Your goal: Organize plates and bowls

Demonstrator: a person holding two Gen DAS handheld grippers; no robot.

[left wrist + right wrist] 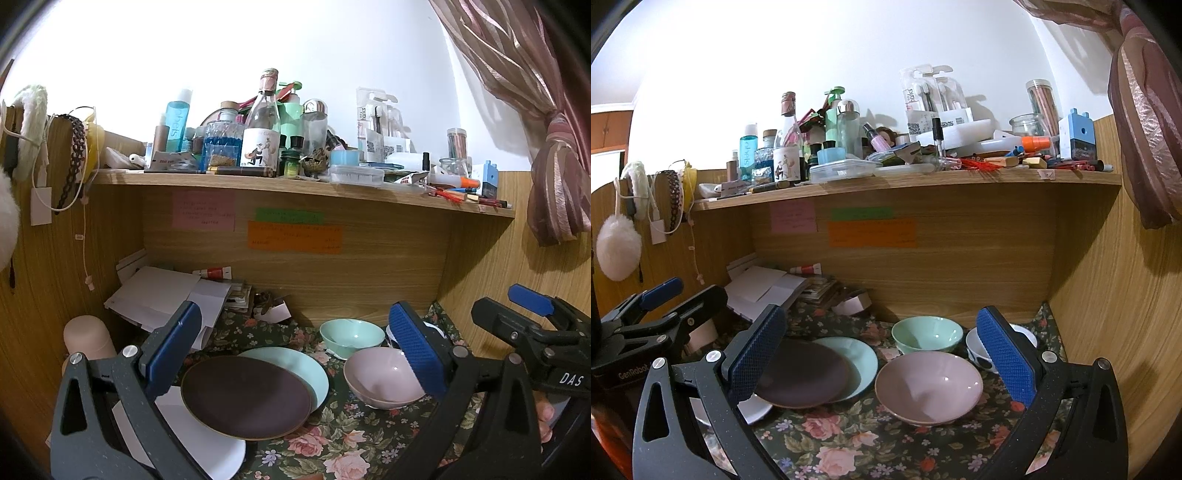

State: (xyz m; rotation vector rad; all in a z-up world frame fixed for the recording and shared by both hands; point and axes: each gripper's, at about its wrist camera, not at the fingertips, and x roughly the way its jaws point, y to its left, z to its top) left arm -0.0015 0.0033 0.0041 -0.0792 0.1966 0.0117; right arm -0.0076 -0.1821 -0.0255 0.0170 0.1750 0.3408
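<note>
A dark brown plate (245,397) lies across a mint plate (306,369) and a white plate (199,439) on the floral cloth. A pink bowl (380,376) sits to the right, a mint bowl (351,336) behind it, and a white bowl with black spots (979,354) at the far right. My left gripper (295,347) is open and empty above the plates. My right gripper (882,350) is open and empty above the pink bowl (929,386) and the brown plate (801,376). The right gripper also shows at the right edge of the left wrist view (535,325).
A wooden shelf (295,184) crowded with bottles and jars overhangs the desk. Papers (162,291) are stacked at the back left. A beige flask (86,338) stands at the left. Wooden panels close in both sides; a curtain (554,147) hangs at the right.
</note>
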